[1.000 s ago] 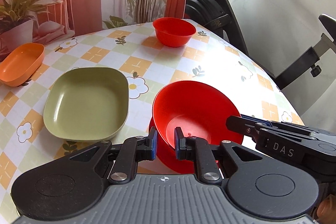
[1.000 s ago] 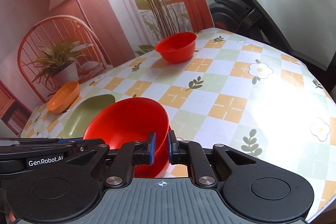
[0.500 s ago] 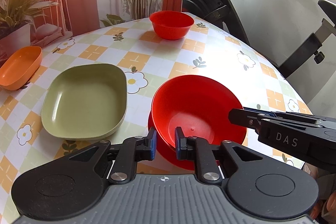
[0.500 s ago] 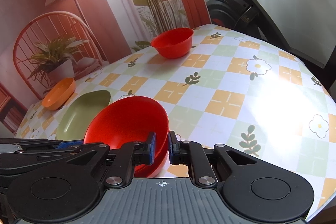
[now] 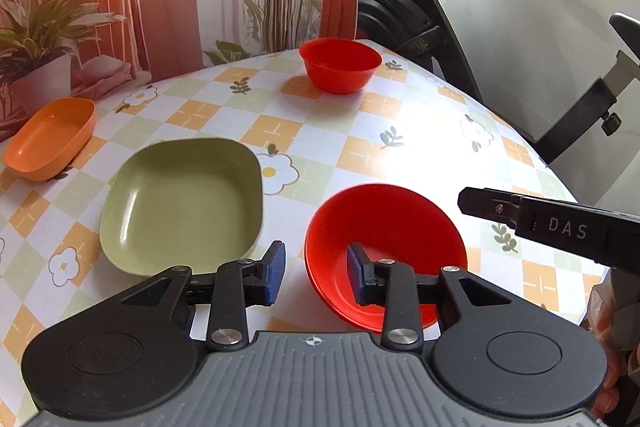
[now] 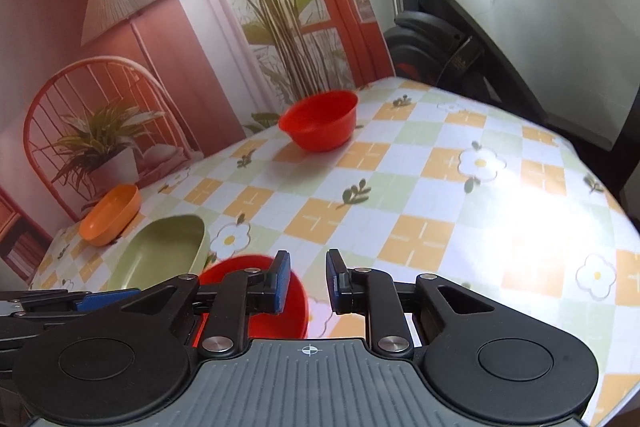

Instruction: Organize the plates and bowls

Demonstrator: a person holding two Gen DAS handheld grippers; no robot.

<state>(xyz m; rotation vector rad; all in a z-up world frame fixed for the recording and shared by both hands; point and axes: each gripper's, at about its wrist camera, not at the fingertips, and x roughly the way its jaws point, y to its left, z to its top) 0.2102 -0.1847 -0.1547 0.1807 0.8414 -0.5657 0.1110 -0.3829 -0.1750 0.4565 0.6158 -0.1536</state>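
Left wrist view: the left claw (image 5: 316,273) is released, its blue-padded fingers (image 5: 274,273) spread wide above the table (image 5: 420,131), which carries a checked cloth with flower and leaf prints. The right finger overlaps the near rim of a shallow round red plastic bowl (image 5: 396,227) resting on the table; contact cannot be confirmed. Just left of that bowl sits a square olive-green plastic plate (image 5: 180,203) with rounded corners. An oval orange plastic dish (image 5: 50,137) lies near the left table edge. A deeper round red plastic bowl (image 5: 340,65) stands at the far side, well apart from the others. The right claw (image 5: 472,201) enters from the right edge, marked "DAS".

Right wrist view: the right claw (image 6: 308,285) is released and grasps nothing. The shallow red bowl (image 6: 256,307) lies partly hidden behind its left finger. The green plate (image 6: 168,251), orange dish (image 6: 110,213) and far red bowl (image 6: 320,125) appear beyond. The left claw (image 6: 104,297) shows at lower left.
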